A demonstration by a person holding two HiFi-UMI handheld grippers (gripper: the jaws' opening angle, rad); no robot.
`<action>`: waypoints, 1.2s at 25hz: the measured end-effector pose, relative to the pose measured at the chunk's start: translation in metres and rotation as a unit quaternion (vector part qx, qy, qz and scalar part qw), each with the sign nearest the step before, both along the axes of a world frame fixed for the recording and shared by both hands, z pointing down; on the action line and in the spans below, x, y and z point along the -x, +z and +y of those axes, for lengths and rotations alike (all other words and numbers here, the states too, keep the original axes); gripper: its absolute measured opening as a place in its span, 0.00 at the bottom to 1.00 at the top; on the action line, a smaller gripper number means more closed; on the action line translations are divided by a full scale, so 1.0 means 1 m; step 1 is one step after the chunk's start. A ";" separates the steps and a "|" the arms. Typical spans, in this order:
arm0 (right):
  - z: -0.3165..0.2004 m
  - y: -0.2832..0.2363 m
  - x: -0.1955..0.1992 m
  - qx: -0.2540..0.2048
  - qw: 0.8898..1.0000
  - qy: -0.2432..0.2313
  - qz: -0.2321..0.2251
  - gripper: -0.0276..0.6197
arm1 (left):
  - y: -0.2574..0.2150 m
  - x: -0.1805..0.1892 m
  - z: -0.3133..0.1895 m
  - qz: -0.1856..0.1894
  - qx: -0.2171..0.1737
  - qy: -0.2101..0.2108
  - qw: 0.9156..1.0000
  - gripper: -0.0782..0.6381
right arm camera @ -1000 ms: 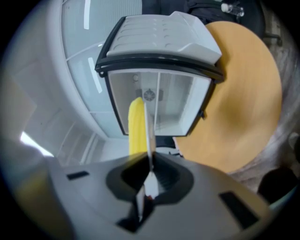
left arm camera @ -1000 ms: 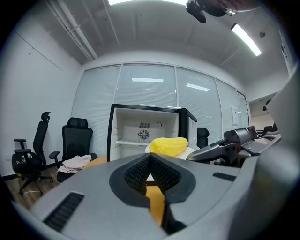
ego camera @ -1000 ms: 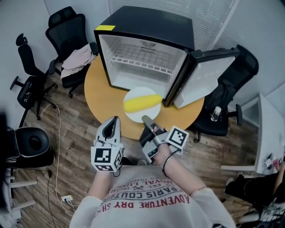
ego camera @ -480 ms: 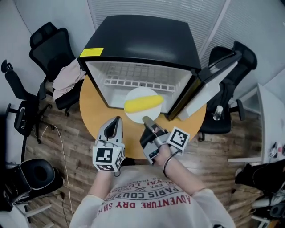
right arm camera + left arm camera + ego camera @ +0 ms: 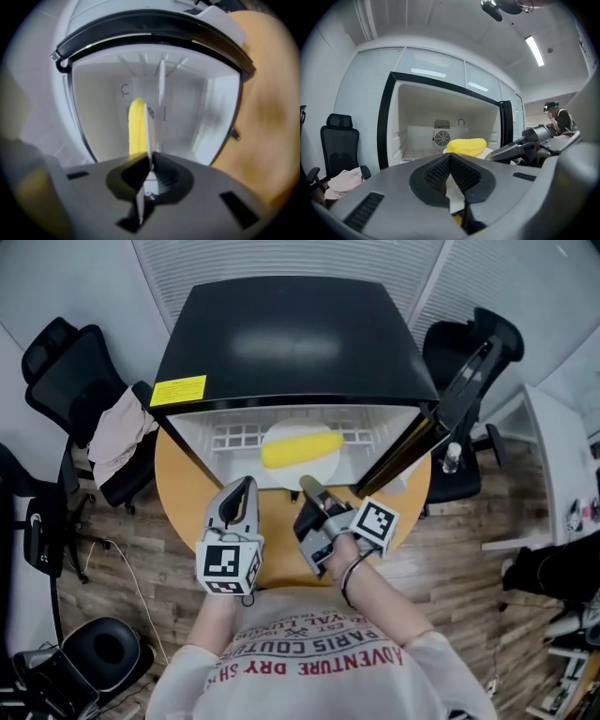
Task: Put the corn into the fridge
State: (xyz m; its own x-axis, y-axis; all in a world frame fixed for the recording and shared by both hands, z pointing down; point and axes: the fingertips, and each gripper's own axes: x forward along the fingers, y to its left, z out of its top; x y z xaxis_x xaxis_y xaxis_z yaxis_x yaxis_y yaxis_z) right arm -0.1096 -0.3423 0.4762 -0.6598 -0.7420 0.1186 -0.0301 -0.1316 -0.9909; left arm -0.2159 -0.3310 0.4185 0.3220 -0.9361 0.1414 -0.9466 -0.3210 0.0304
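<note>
Right tongs [image 5: 307,486] are clamped on the near rim of a white plate [image 5: 286,478], seen edge-on in the right gripper view. Left tongs [image 5: 246,488] are pressed together just beside it, gripping nothing. The corn [image 5: 300,448] lies across the plate, at the open mouth of the black mini fridge [image 5: 291,334], which stands on the round wooden tabletop [image 5: 187,493].

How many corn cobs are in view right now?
1. The corn lies on the plate that the right claw holds at the open fridge's front. More could be hidden inside, but none shows.
</note>
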 end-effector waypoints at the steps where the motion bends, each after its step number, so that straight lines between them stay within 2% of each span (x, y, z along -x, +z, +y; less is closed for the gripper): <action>1: -0.004 0.002 0.001 0.002 1.000 0.006 0.002 0.10 | 0.001 0.001 -0.004 -0.001 0.000 0.004 1.000 0.14; 13: -0.036 0.016 0.019 0.029 0.998 0.055 0.004 0.10 | 0.012 0.013 -0.025 0.006 0.011 0.040 0.999 0.14; 22: -0.055 0.016 0.025 0.028 0.997 0.075 0.016 0.12 | 0.021 0.025 -0.031 0.001 0.020 0.045 0.999 0.14; 30: -0.071 0.017 0.030 0.016 0.997 0.069 0.025 0.14 | 0.029 0.026 -0.037 -0.009 0.028 0.055 0.998 0.14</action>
State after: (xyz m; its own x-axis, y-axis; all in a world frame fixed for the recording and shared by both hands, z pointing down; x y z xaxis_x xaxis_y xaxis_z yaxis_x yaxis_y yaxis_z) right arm -0.1399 -0.4137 0.4929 -0.5438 -0.8211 0.1734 -0.0587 -0.1688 -0.9839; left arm -0.2416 -0.3677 0.4475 0.4191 -0.8860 0.1985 -0.9064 -0.4211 0.0339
